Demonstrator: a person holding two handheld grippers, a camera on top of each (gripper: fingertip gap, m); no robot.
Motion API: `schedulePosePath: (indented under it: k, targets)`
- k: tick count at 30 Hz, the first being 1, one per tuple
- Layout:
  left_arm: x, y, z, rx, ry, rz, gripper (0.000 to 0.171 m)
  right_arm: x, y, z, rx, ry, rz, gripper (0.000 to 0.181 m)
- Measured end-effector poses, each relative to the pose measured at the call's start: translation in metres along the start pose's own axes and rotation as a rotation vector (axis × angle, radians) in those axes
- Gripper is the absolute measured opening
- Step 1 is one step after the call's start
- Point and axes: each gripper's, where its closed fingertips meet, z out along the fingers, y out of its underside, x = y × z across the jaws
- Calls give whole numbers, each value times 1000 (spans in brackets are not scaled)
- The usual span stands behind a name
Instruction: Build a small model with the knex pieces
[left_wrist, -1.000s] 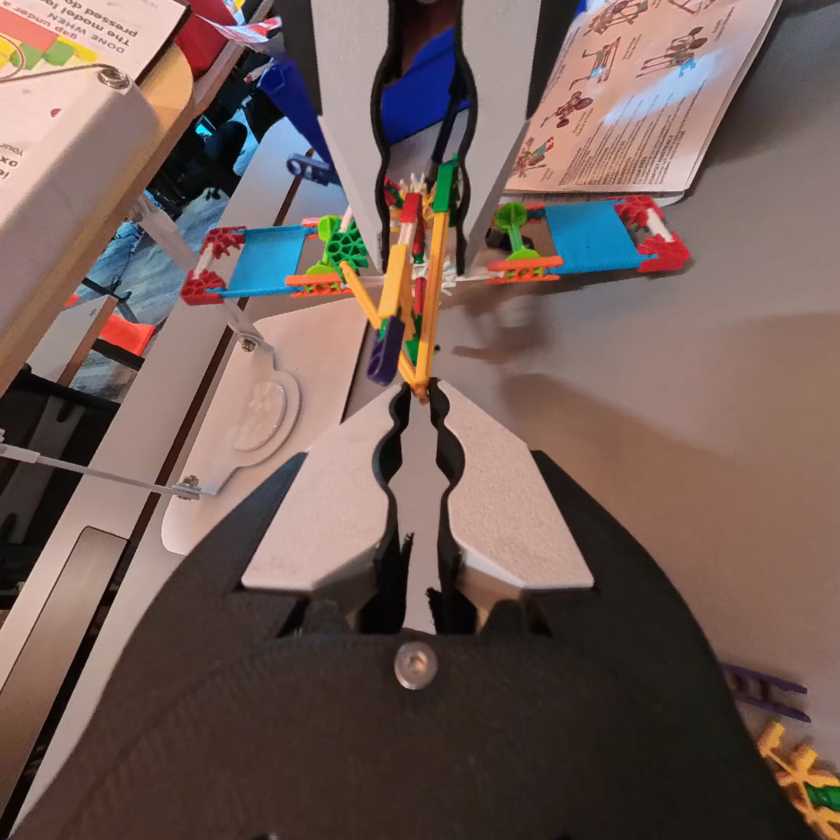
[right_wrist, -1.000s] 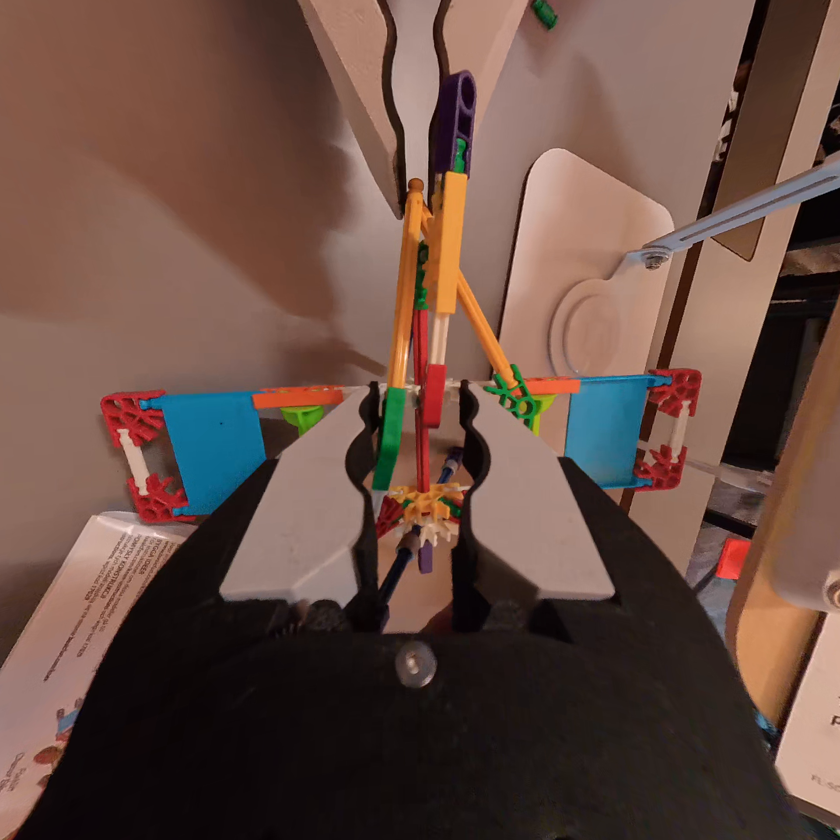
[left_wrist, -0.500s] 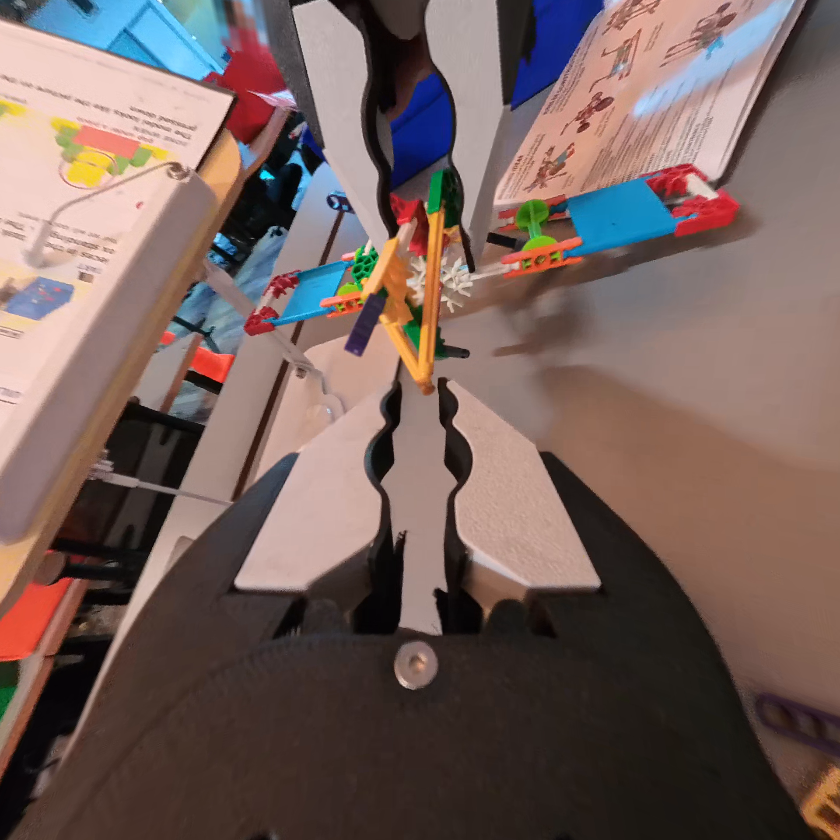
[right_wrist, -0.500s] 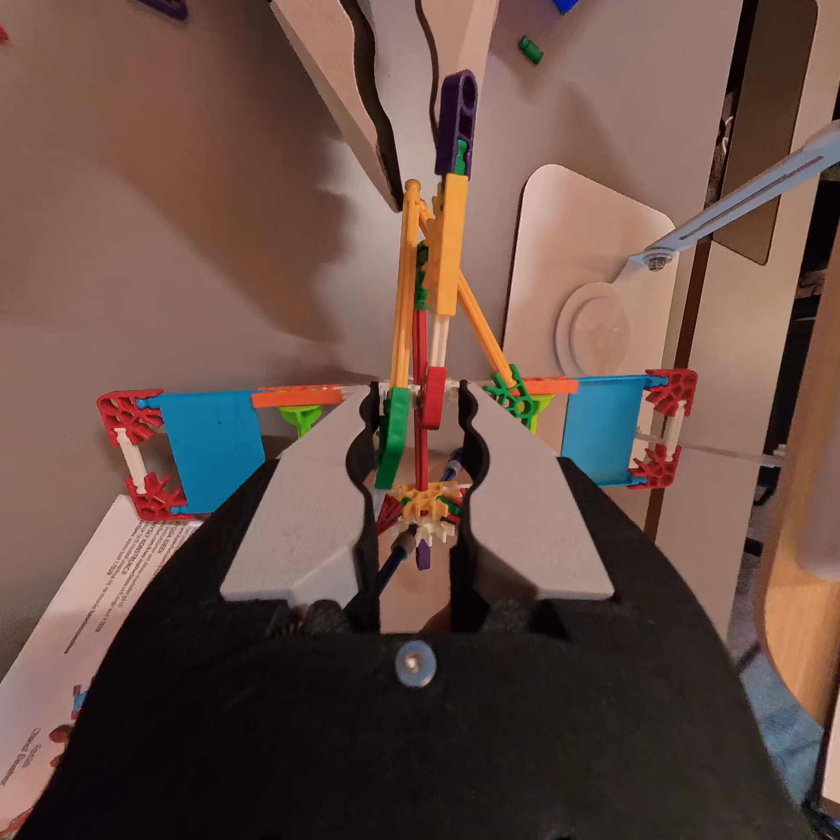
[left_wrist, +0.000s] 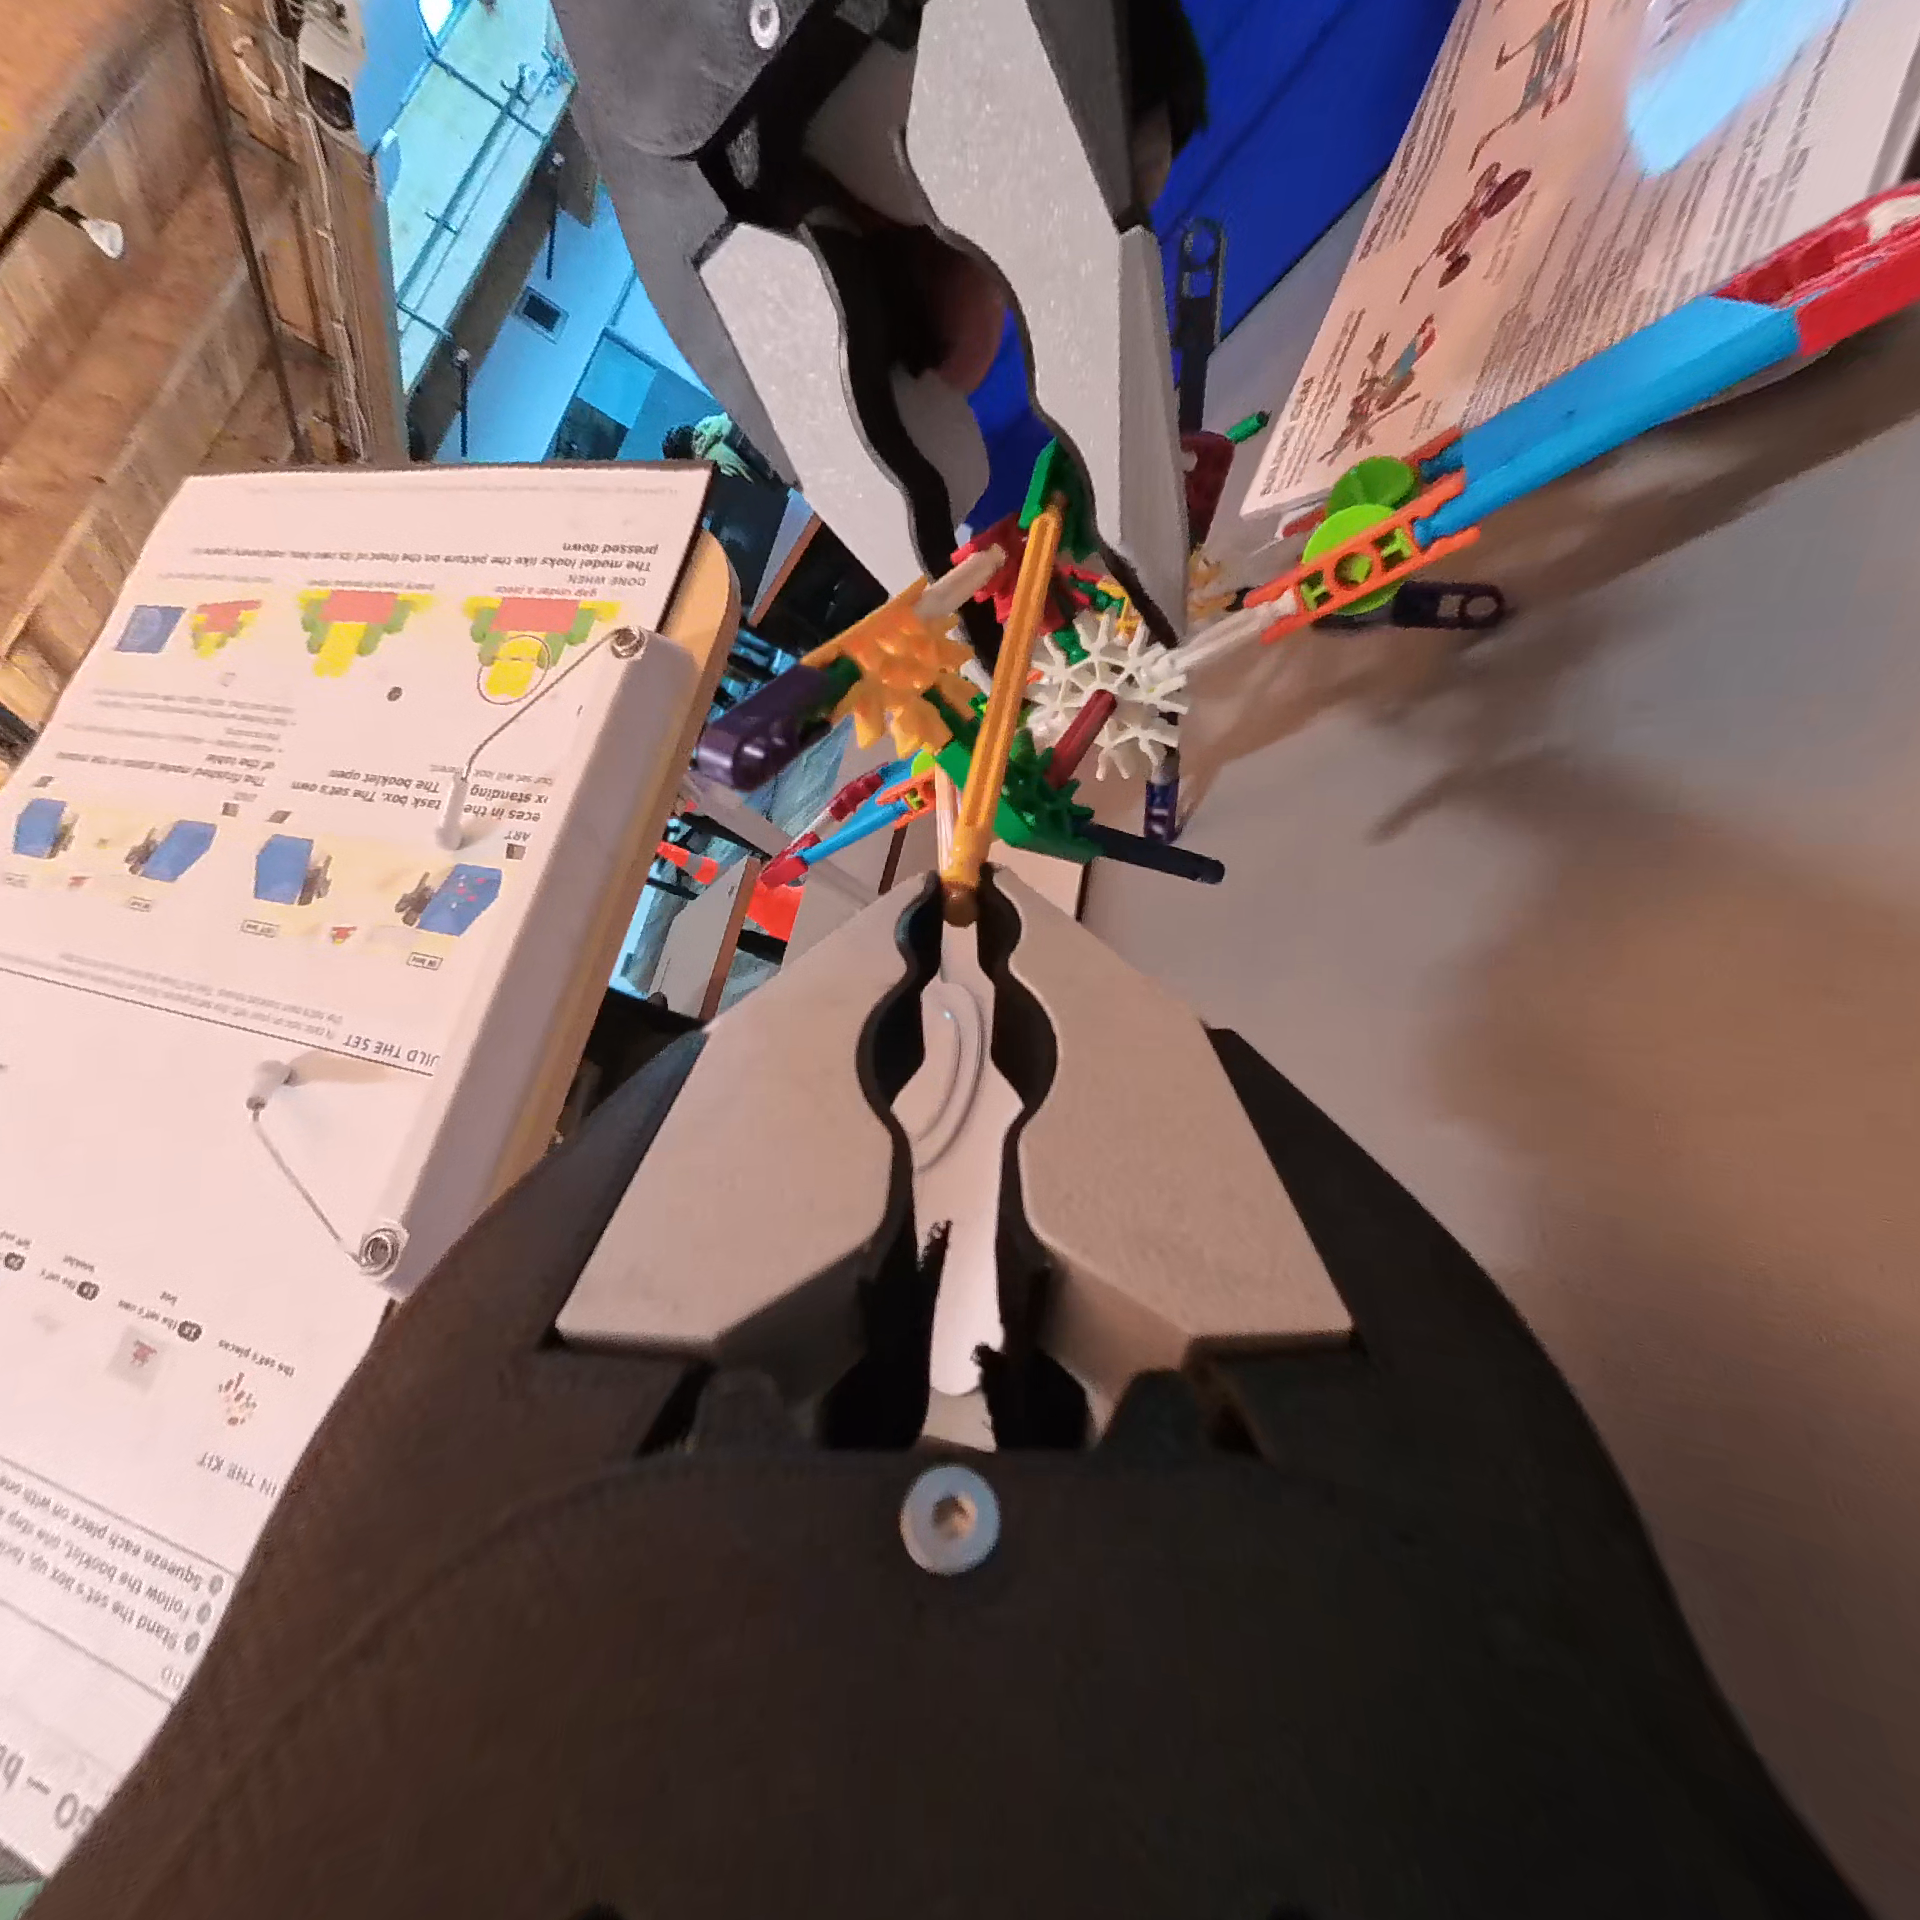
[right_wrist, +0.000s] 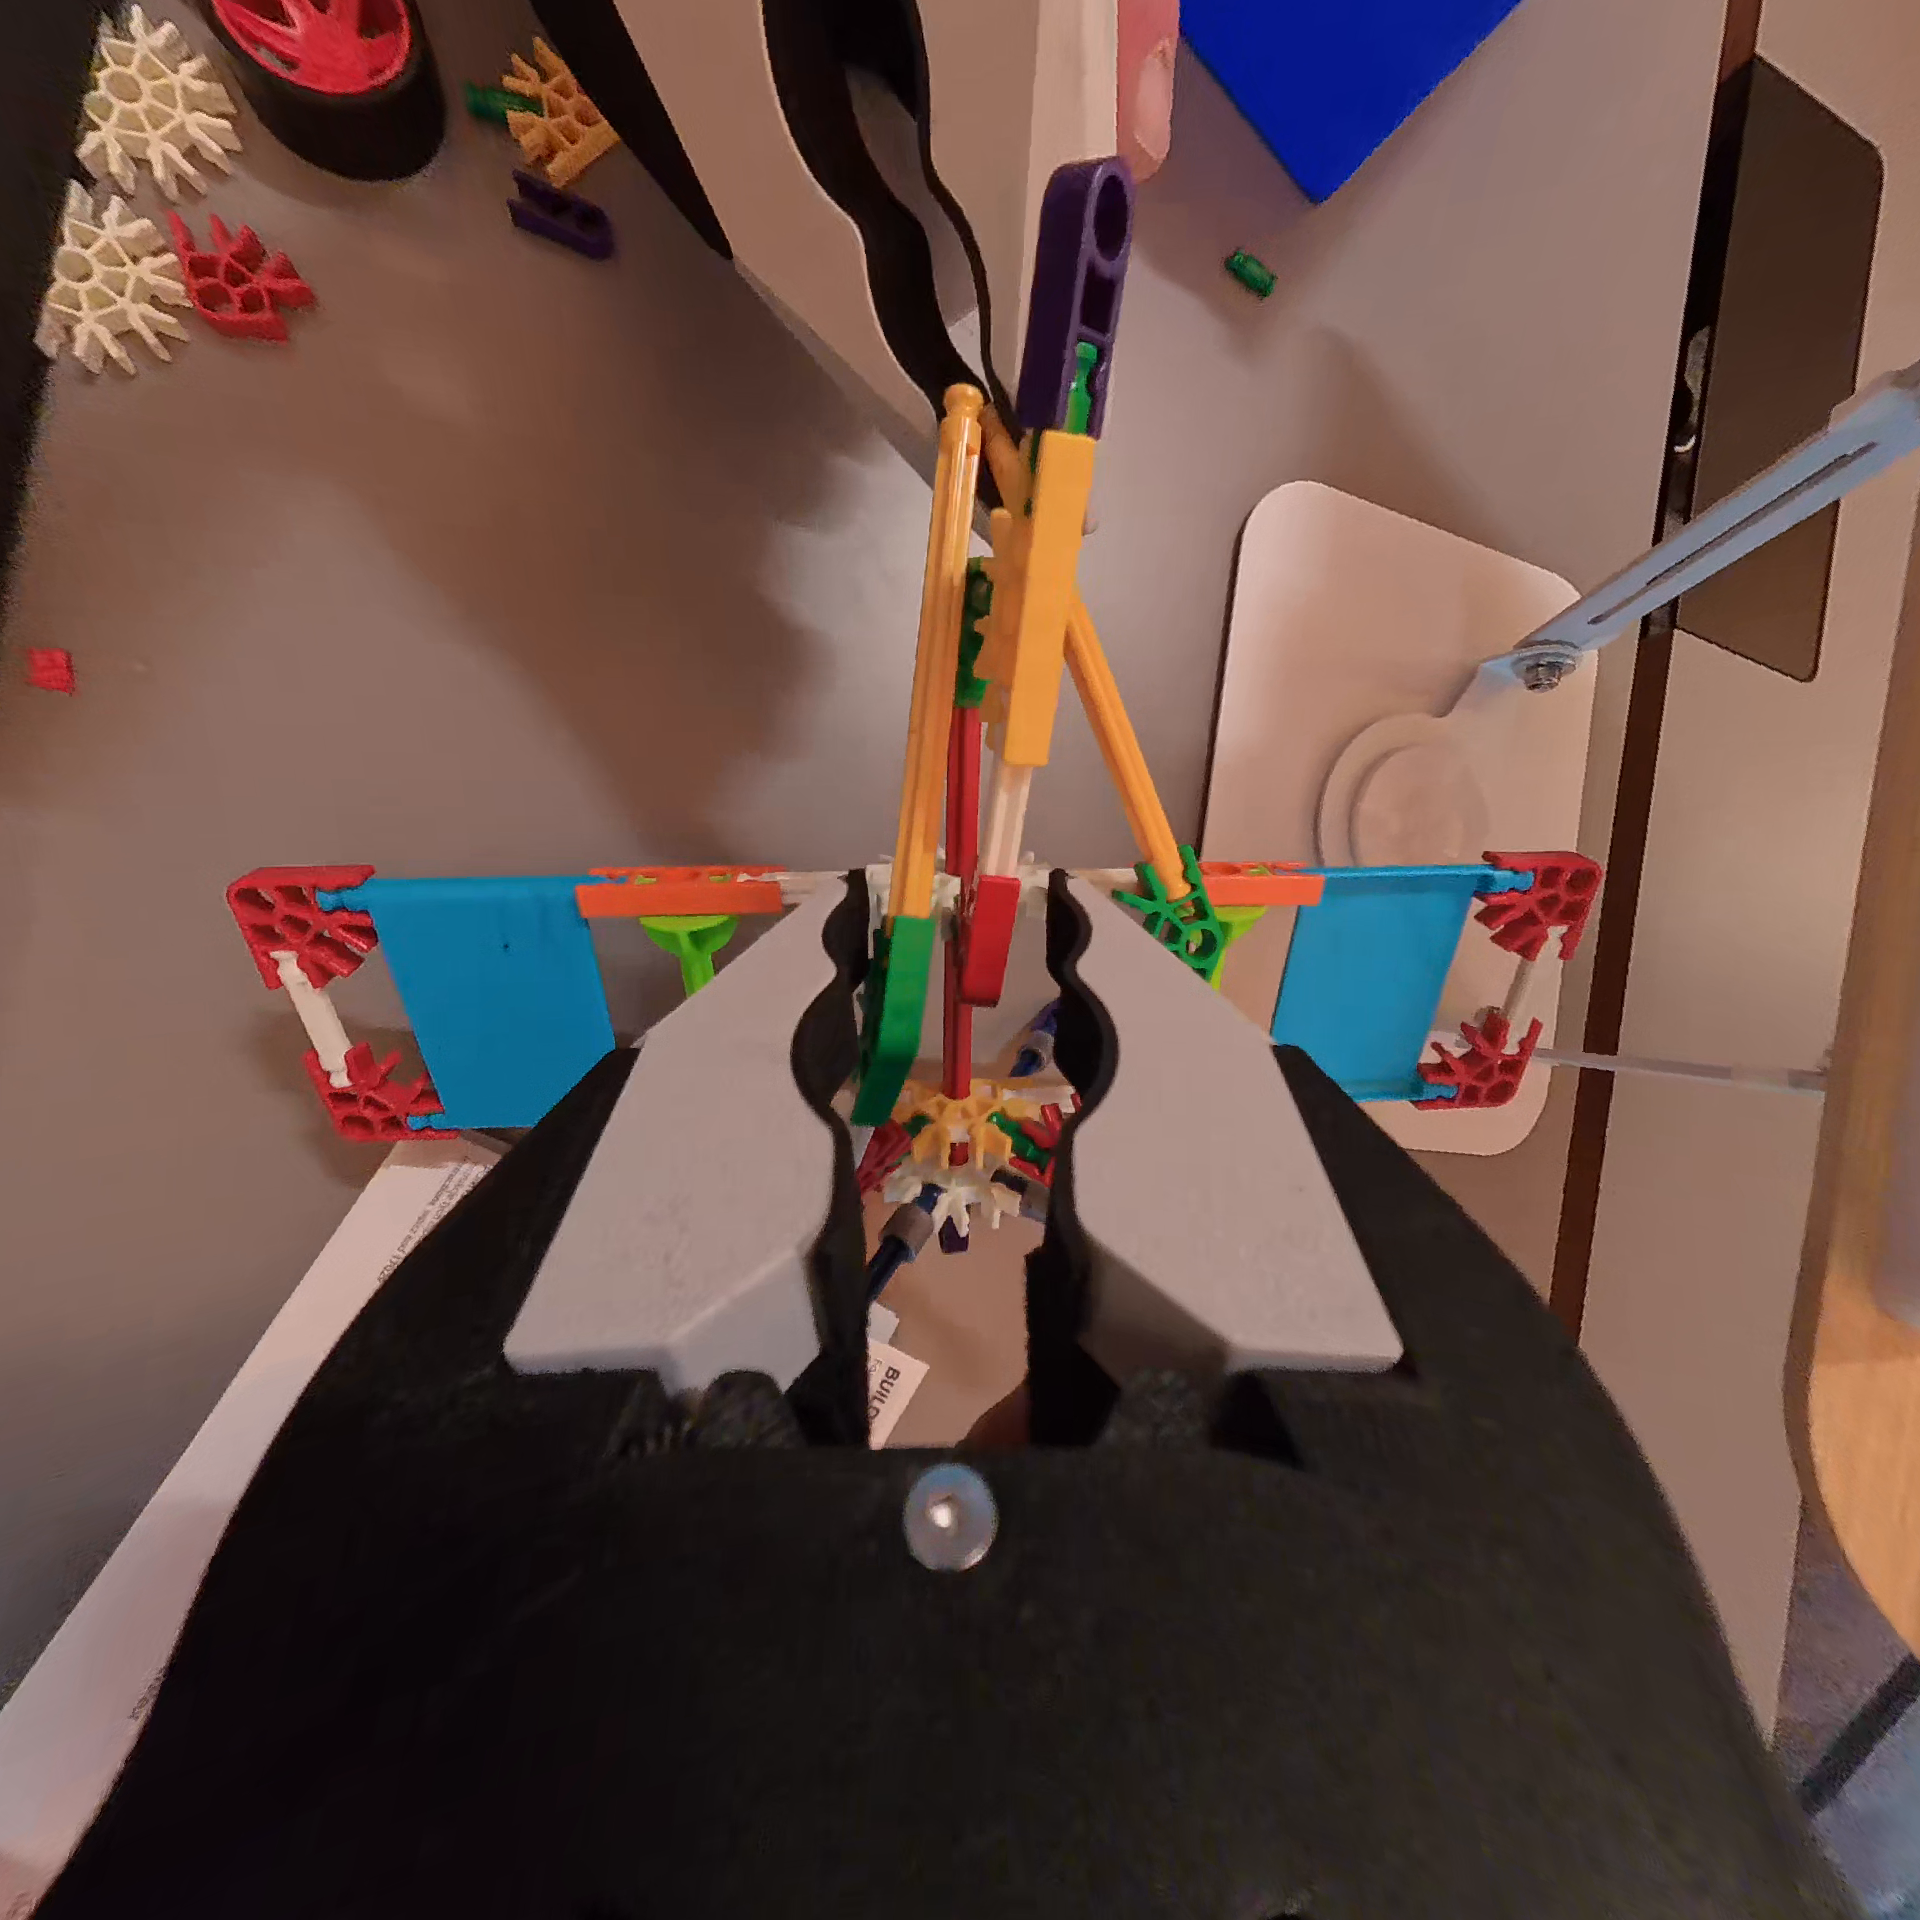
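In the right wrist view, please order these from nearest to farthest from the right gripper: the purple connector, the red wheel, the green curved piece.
From the right gripper:
1. Green curved piece, between its fingers.
2. Purple connector, at the model's far tip.
3. Red wheel, far upper left on the table.

Lab or data-collection workstation: grey table (right_wrist: 416, 623) strewn with loose construction-toy pieces (right_wrist: 135, 208), printed instruction sheet (left_wrist: 312, 831) clipped on a stand, build booklet (left_wrist: 1558, 208), large open hall behind
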Motion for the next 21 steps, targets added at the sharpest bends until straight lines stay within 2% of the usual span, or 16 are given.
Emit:
schedulePosePath:
  k: [5,9,14,19,21]
  targets:
    - [1,-6,-2,20,15,-12,3,-3,-1,-1,-3,-8,-10,31]
    - [-1,-12,-6,51,58,-143,3,-5,-4,0,-11,-3,-31,31]
    - [-4,-9,-8,60,79,-205,3,-5,-8,1,-36,20,-60,29]
    - [-4,-11,-8,54,72,-179,3,-3,-8,-1,-57,46,-66,31]
    - [-3,-10,-7,46,68,-170,3,1,-11,-5,-70,81,-74,38]
